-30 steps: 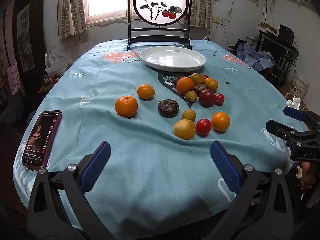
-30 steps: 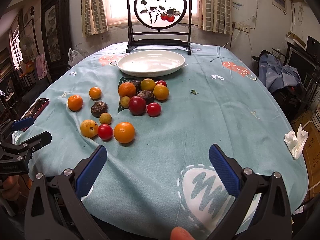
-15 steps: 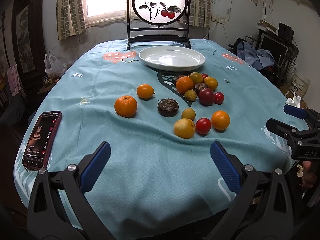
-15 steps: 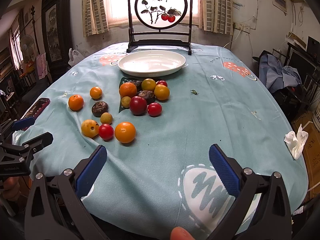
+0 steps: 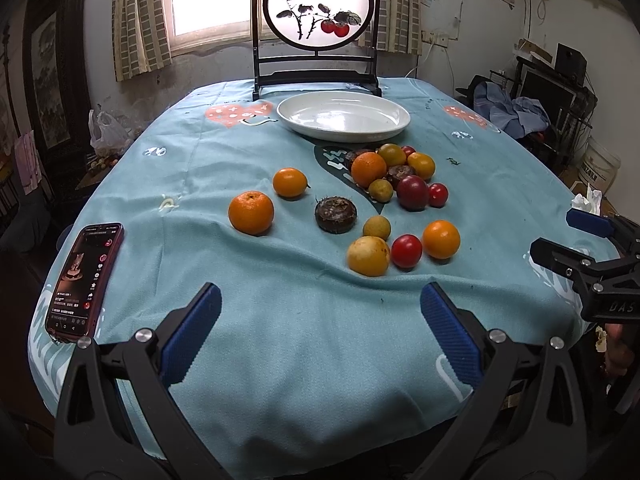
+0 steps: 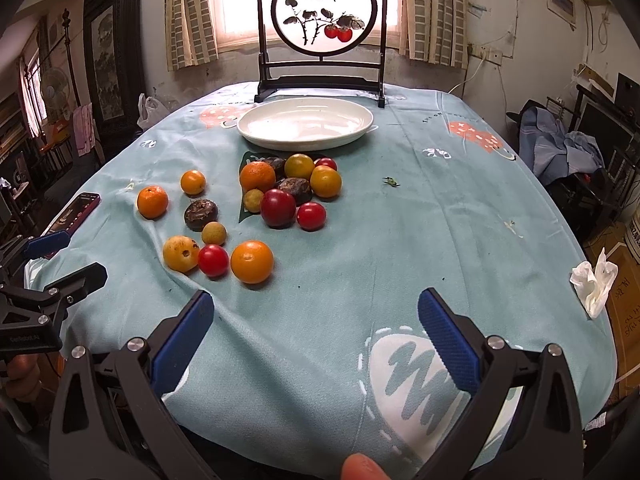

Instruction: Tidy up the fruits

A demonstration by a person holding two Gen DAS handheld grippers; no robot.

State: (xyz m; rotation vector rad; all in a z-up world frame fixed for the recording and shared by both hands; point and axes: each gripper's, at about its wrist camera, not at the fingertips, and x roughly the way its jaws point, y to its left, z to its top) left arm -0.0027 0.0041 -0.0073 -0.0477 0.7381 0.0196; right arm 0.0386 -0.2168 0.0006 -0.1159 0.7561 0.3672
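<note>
Teal tablecloth fills both frames; scattered fruits sit mid-frame below the white plate. Left gripper and right gripper gape wide, empty, at bottom.

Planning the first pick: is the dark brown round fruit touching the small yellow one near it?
Apart. The left wrist view shows tablecloth between the dark brown fruit and the small yellow fruit.

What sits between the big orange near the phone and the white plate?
A smaller orange lies between the big orange and white plate, clearest in the left wrist view.
</note>
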